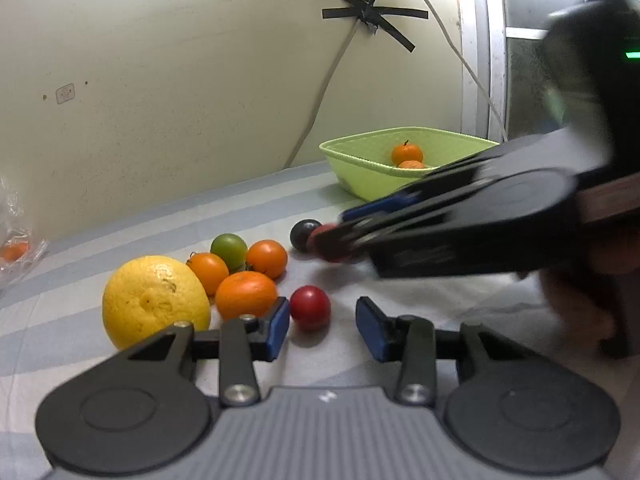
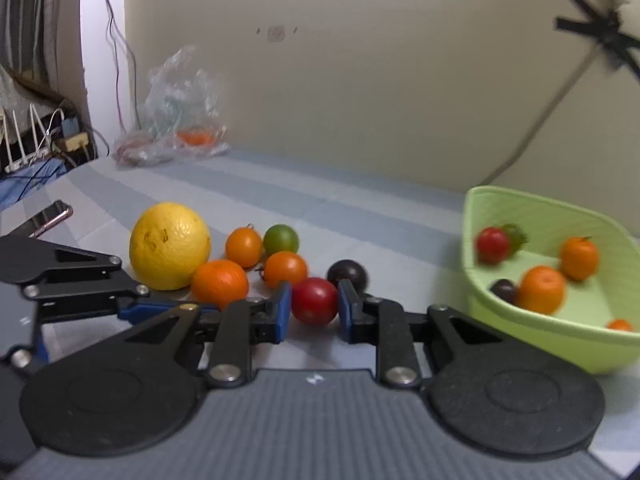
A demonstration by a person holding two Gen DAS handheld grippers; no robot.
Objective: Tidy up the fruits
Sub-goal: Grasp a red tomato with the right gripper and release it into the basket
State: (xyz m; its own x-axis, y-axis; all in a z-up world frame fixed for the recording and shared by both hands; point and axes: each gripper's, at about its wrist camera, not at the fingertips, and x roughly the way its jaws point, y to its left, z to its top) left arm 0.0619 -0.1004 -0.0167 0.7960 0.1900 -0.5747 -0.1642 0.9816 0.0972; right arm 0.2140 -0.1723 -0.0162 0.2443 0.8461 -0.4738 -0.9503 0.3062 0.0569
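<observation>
Two red tomatoes are in play: right gripper (image 2: 314,306) is clamped on one red tomato (image 2: 315,301) mid-surface, left gripper (image 1: 322,322) sits partly open around another (image 1: 310,307), not touching. Green basket (image 2: 500,204) near the back edge holds a few fruits; the yellow citrus (image 2: 170,245) and several small ones are left.

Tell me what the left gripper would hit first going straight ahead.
Probably the small red fruit lying just ahead of the left gripper, between its open fingers; depth is uncertain.
</observation>
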